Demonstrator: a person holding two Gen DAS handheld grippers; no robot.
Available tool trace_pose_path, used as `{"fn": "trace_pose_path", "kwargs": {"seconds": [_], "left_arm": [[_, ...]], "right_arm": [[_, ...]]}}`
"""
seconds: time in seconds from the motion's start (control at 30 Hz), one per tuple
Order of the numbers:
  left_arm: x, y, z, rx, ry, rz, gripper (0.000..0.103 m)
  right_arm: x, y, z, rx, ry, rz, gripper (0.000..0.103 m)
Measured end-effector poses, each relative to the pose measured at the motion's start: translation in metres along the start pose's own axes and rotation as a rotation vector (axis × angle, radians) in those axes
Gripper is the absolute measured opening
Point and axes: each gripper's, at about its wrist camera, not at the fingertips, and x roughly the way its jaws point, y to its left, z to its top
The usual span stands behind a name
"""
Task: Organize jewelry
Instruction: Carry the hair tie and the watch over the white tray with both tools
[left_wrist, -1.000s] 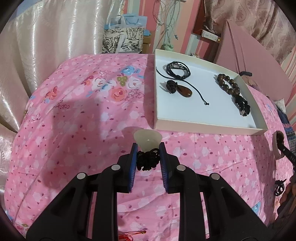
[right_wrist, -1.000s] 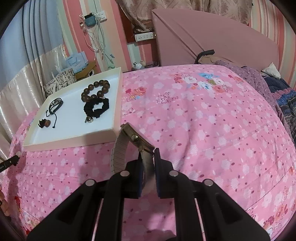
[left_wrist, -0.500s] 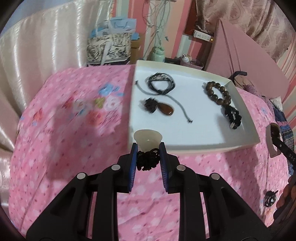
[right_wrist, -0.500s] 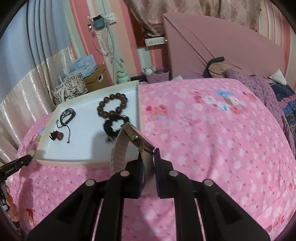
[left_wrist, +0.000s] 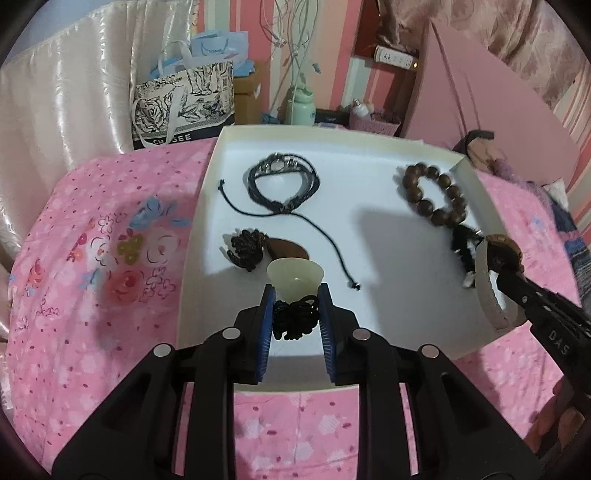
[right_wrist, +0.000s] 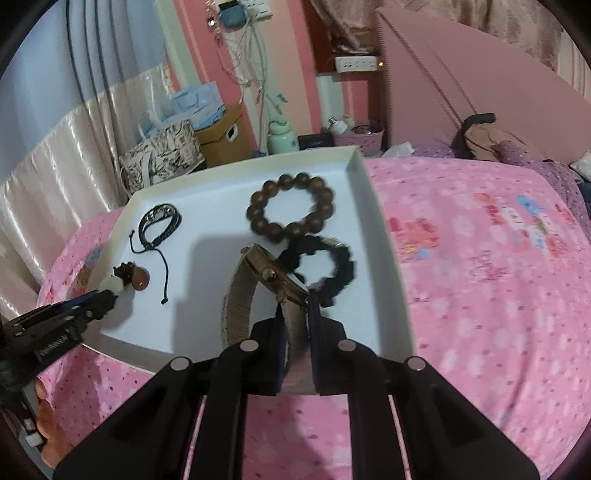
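Left tool (left_wrist: 295, 321) pinching knotted cord of pale pendant (left_wrist: 295, 276) (cup-shaped), right tool (right_wrist: 295, 332) pinching ribbed-band watch (right_wrist: 271, 277)

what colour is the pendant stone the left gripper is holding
Pale milky green pendant stone, on a black knotted cord; clearest in the left wrist view.

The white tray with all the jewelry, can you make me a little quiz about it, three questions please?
1. True or false: the left gripper is shut on a pale jade pendant by its black knotted cord.
2. What does the right gripper hold? A) watch B) ring C) spoon
3. Fill in: the wooden bead bracelet lies inside the white ____.

Key: 1 true. 2 A, the watch. 3 tray.
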Motion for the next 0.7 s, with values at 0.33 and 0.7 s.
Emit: {"fn": "trace_pose_path", "kwargs": {"seconds": [0.33,0.7], "left_arm": [[0.016,0.000,-0.003,0.003,0.005,0.004,0.022],[0.026,0.004,-0.007,0.008,0.024,0.032,0.022]], "right_arm": [[0.020,0.003,-0.003,-0.037,-0.002,-0.019,0.011],[0.024,0.008,-0.009,-0.067,0.019,-0.057,0.010]]}}
